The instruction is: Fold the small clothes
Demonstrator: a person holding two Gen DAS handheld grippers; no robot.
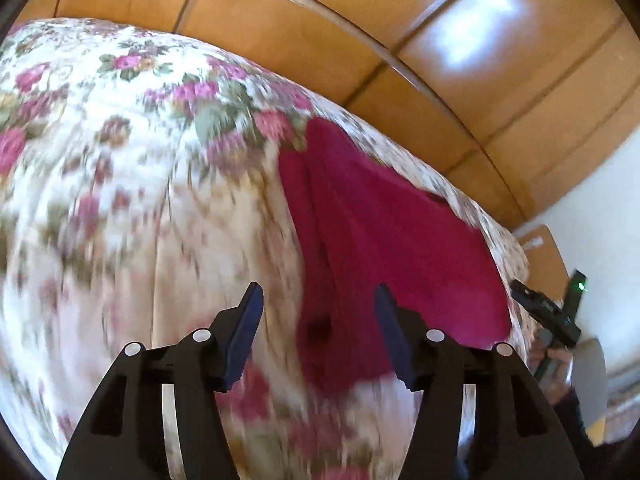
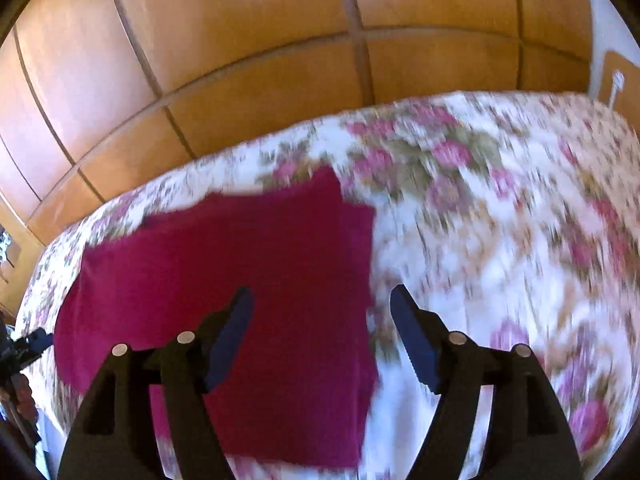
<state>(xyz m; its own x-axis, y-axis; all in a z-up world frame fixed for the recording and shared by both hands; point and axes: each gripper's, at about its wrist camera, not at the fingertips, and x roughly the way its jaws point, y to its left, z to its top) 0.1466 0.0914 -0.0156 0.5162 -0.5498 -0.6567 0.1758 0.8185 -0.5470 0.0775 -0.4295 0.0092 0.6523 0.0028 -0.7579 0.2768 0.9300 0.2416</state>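
Note:
A dark red garment (image 1: 384, 232) lies flat on the floral bedspread (image 1: 120, 184), folded into a rough rectangle. In the left wrist view my left gripper (image 1: 318, 296) is open and empty, above the garment's near left edge. In the right wrist view the same garment (image 2: 224, 280) lies under my right gripper (image 2: 320, 296), which is open and empty above the garment's right edge. Both views are blurred by motion.
A wooden panelled wardrobe (image 1: 440, 40) runs behind the bed and also shows in the right wrist view (image 2: 240, 60). The right gripper's body (image 1: 552, 312) shows at the right edge of the left wrist view. The floral bedspread (image 2: 500, 220) extends to the right.

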